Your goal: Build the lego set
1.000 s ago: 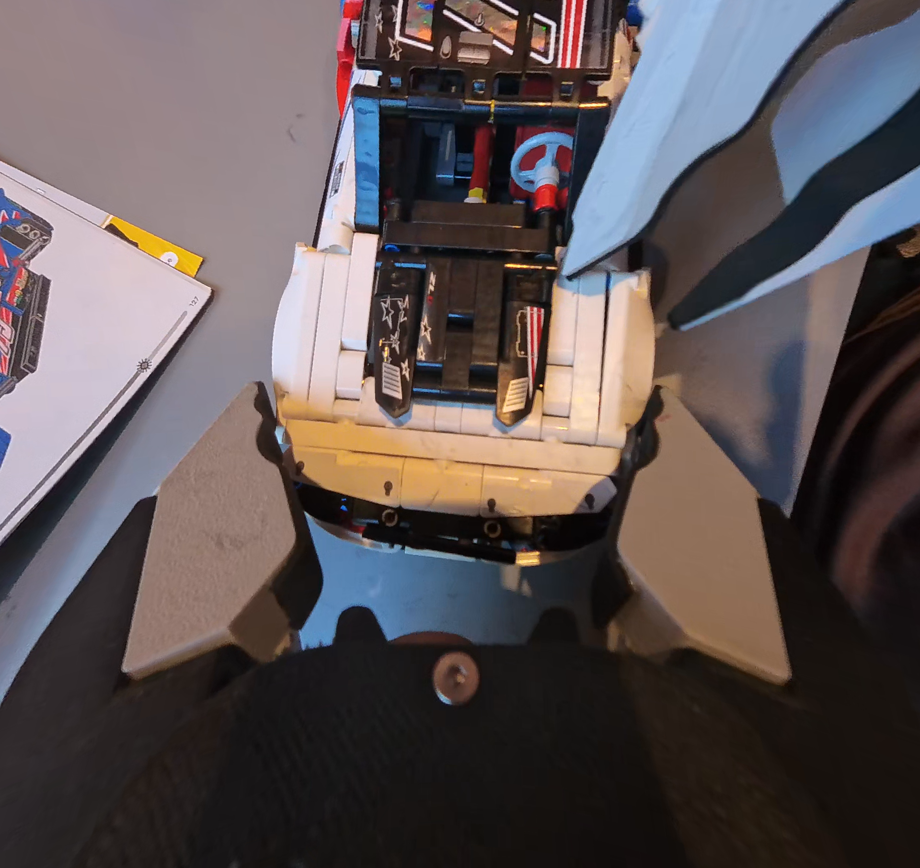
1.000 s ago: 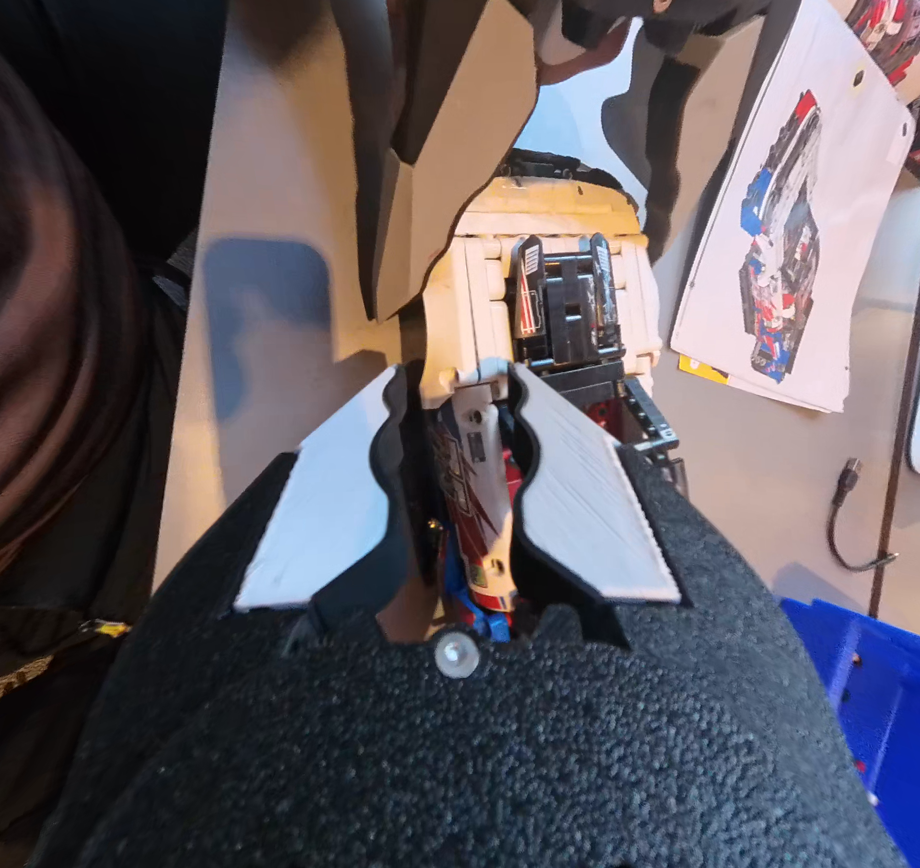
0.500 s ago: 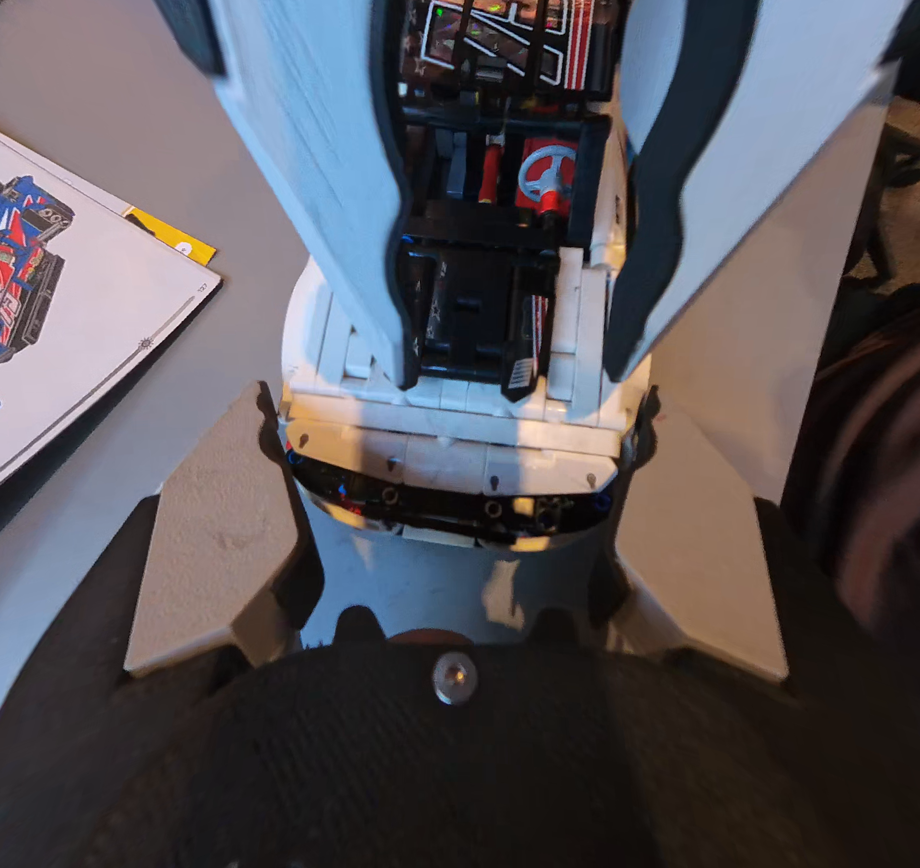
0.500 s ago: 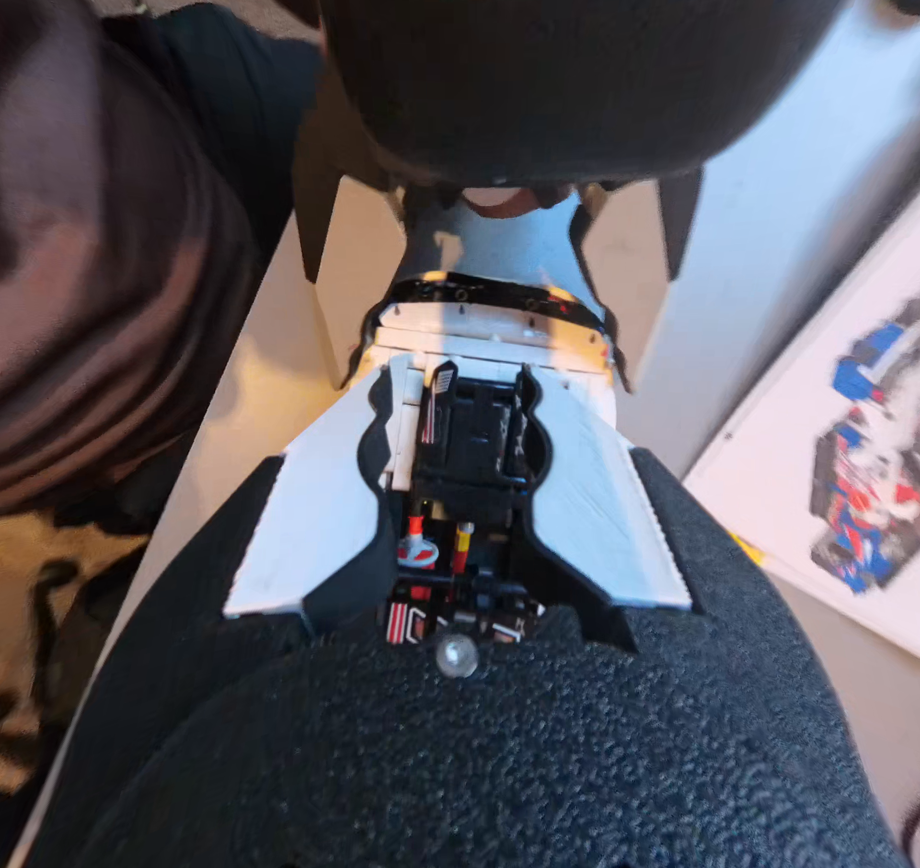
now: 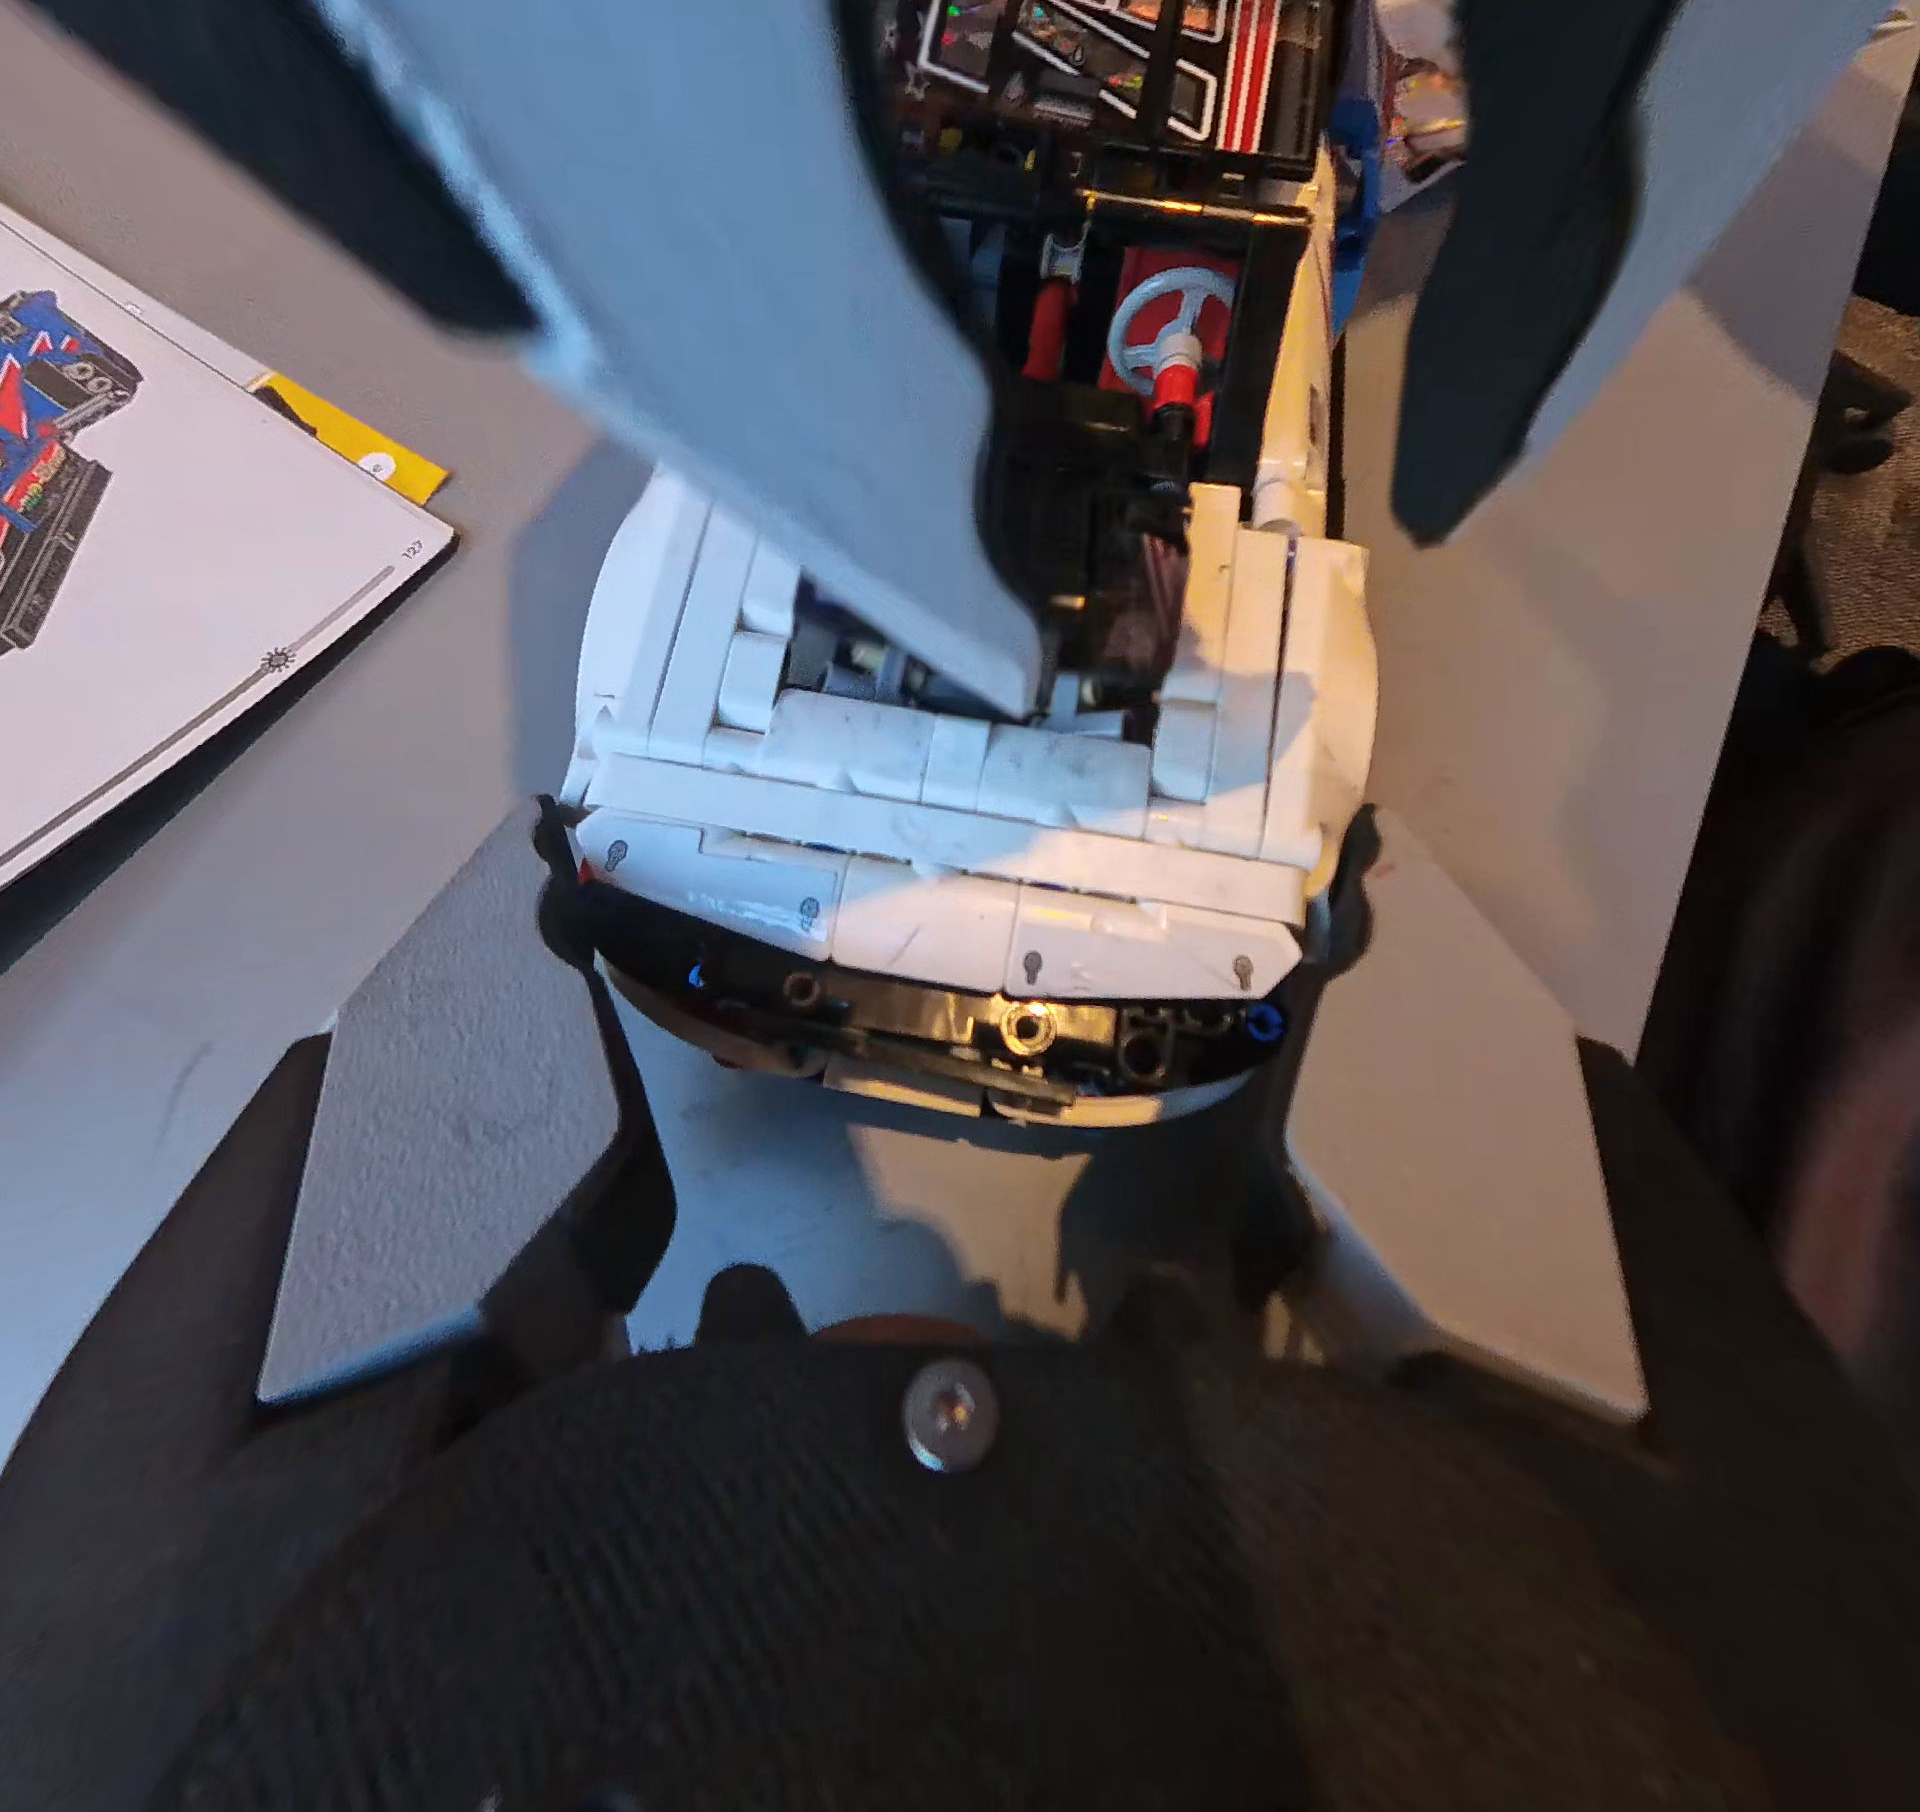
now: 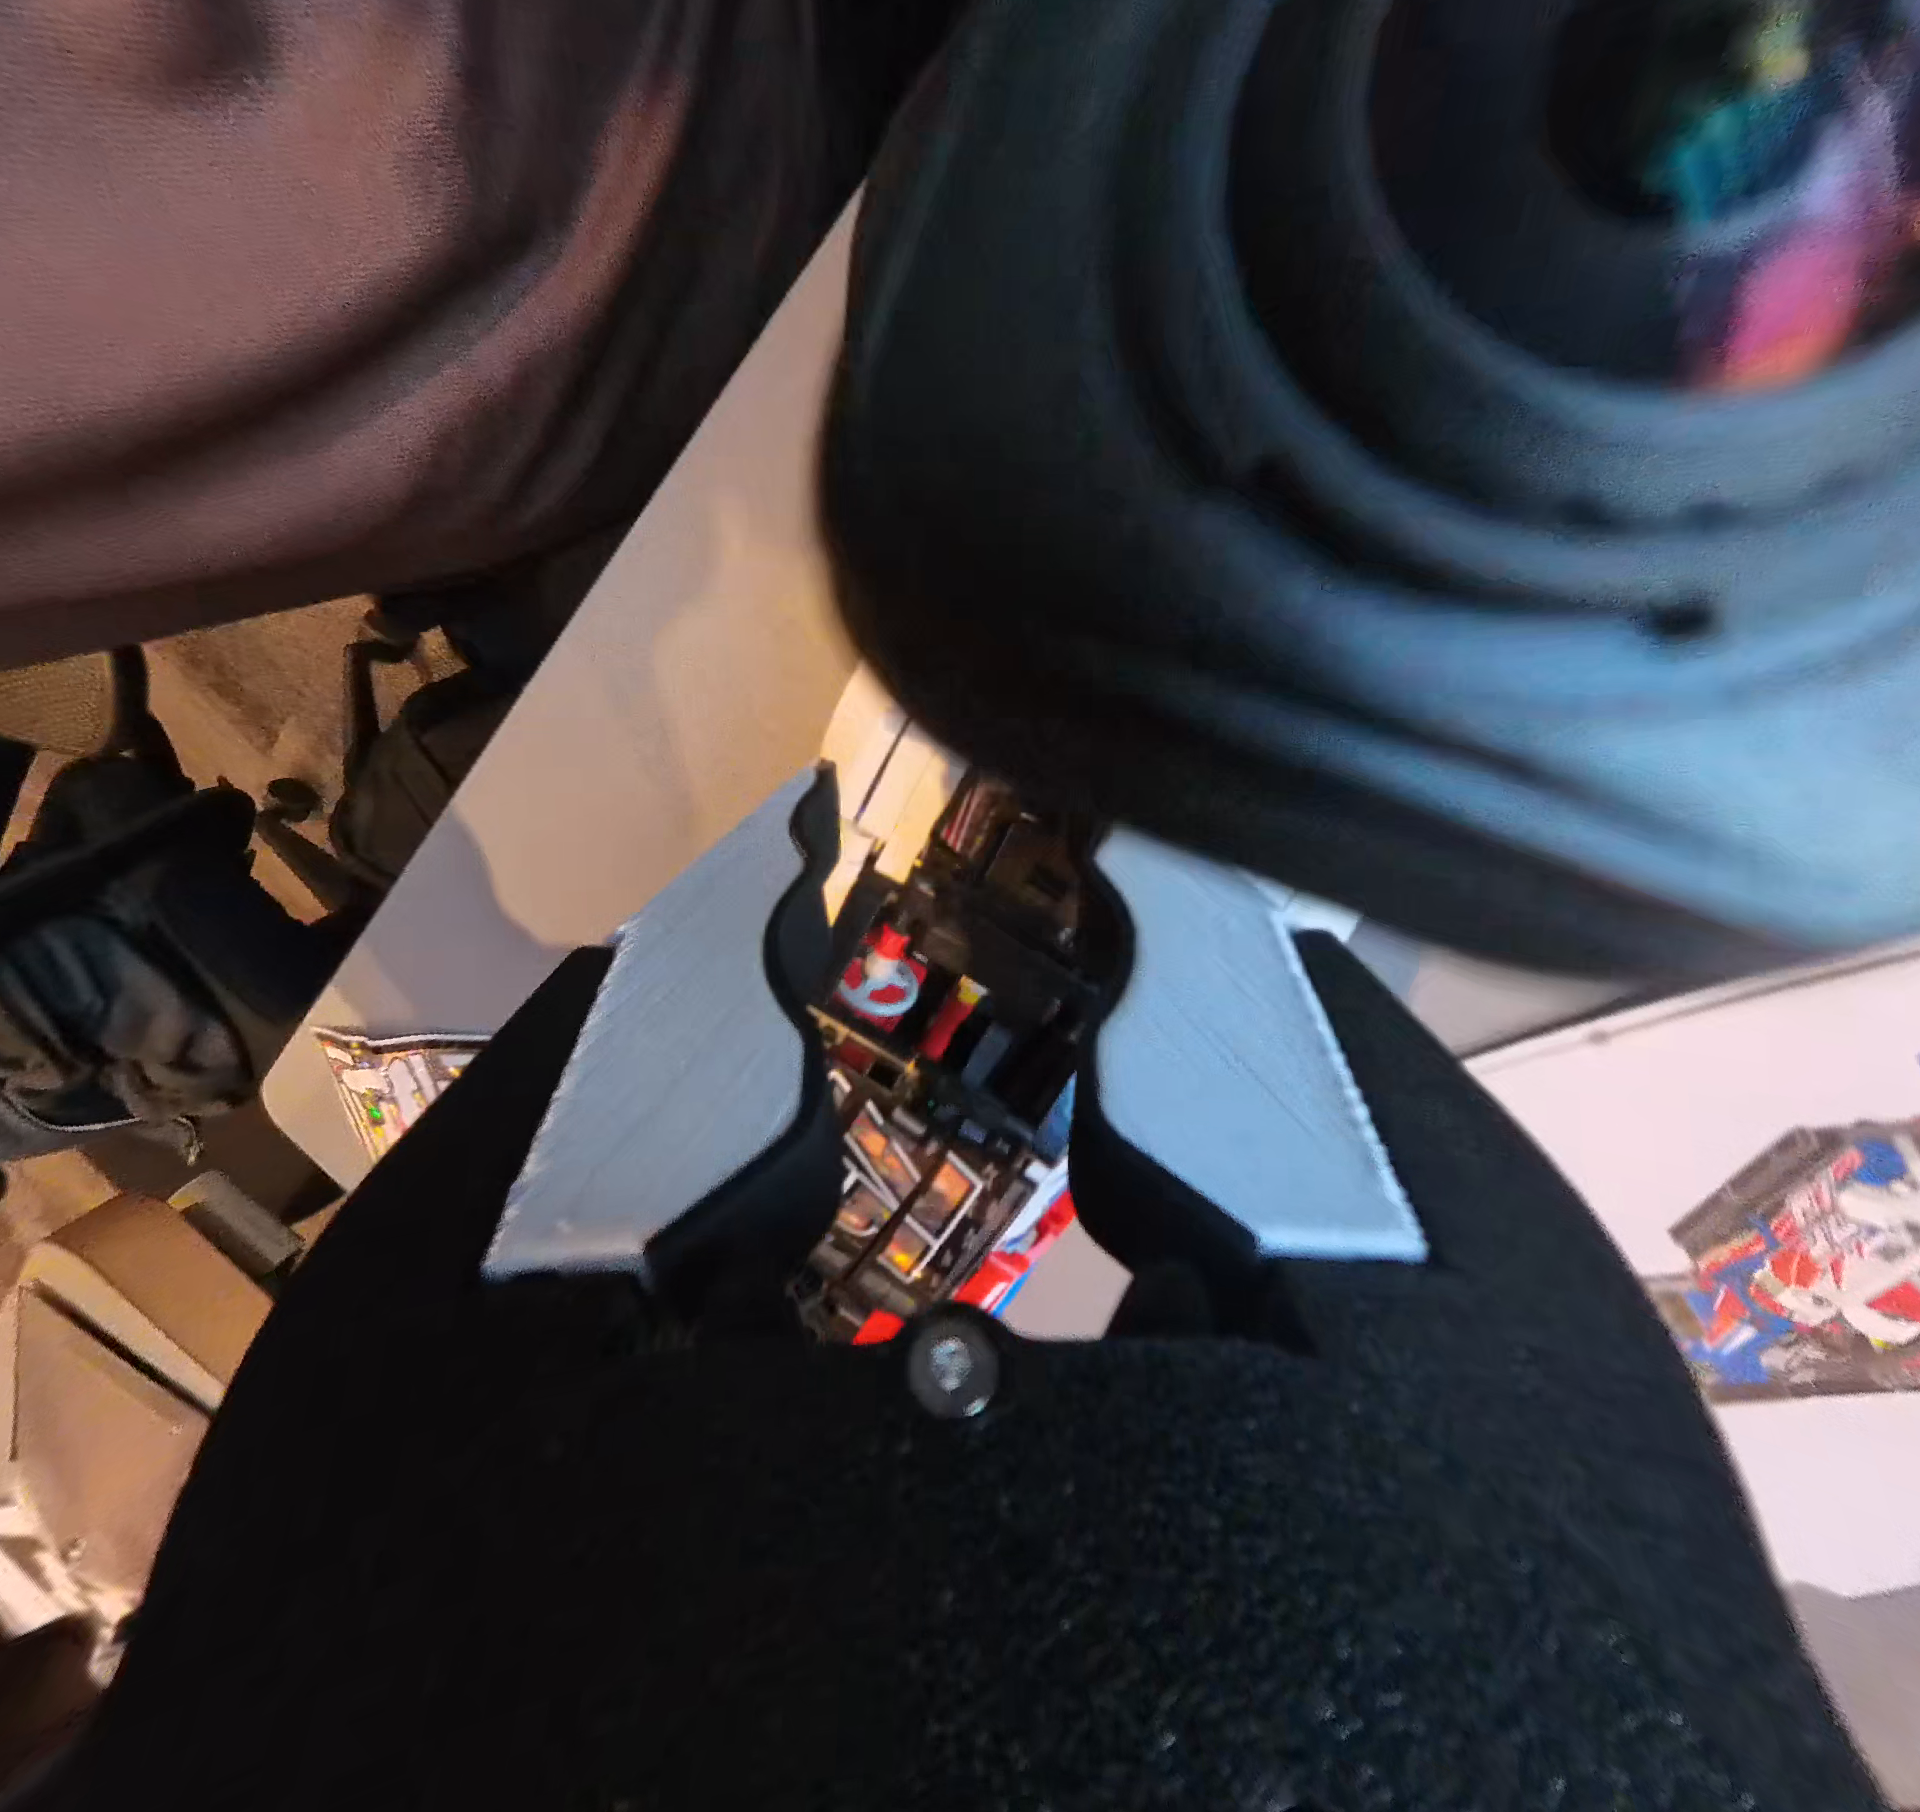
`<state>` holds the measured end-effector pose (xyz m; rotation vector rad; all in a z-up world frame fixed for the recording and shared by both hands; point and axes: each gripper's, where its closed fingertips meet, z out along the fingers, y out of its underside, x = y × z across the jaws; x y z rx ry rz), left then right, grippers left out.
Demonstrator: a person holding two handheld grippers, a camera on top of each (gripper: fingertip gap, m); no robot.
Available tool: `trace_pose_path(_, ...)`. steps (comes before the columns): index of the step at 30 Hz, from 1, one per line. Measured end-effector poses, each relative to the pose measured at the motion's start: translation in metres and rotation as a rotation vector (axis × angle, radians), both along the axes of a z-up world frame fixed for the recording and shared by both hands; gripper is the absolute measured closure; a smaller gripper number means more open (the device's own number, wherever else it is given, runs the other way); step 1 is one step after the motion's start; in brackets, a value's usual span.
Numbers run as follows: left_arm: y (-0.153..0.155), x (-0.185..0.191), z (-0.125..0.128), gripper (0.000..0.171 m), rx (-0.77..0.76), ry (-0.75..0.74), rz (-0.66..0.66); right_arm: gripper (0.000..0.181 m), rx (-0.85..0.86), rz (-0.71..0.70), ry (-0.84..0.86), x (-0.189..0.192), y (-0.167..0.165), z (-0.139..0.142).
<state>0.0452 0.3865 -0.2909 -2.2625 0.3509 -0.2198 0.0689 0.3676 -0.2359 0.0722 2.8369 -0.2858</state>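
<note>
grey tabletop [image 5: 312,983], right edge running close beside the model. white, black, red and blue lego car model [image 5: 935,827] standing near that right edge, white blunt end clamped between the grey pads of the left gripper [image 5: 951,931], jaws spread wide to the width of the body. right gripper [image 5: 1210,578] coming from above over the hood, jaws apart, one white finger [image 5: 748,308] with its tip down in the open recess behind the white end bricks; cannot tell if anything is pinched. open instruction booklet with printed car picture [image 5: 156,567] lying toward the left edge, yellow corner under it. pale round steering wheel [image 5: 1174,318] inside the red cabin.
</note>
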Motion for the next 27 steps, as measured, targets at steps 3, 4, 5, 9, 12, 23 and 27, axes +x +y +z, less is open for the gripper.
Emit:
trace_pose_path(3,-0.001,0.0,0.0,0.032,-0.005,0.006,0.0,0.138,-0.023,-0.044,0.041,0.005,0.009,0.015)
trace_pose_path(4,-0.001,0.001,0.0,0.032,-0.007,0.006,-0.001,0.141,-0.029,-0.065,0.065,0.007,0.015,0.02)
trace_pose_path(5,-0.002,0.001,0.0,0.032,-0.009,0.006,-0.002,0.143,-0.033,-0.089,0.09,0.01,0.022,0.023)
trace_pose_path(9,-0.003,0.002,0.0,0.033,-0.026,0.006,-0.006,0.146,-0.068,-0.194,0.188,0.018,0.042,0.025)
trace_pose_path(12,-0.004,0.001,-0.001,0.033,-0.052,0.026,-0.008,0.142,-0.064,-0.223,0.291,0.015,0.044,0.023)
trace_pose_path(23,-0.006,0.001,0.002,0.036,-0.02,0.034,-0.019,0.145,-0.178,-0.385,0.63,0.028,-0.007,0.034)
trace_pose_path(27,-0.003,0.002,0.001,0.032,-0.019,0.025,-0.06,0.124,-0.051,-0.449,0.624,0.022,-0.006,-0.002)
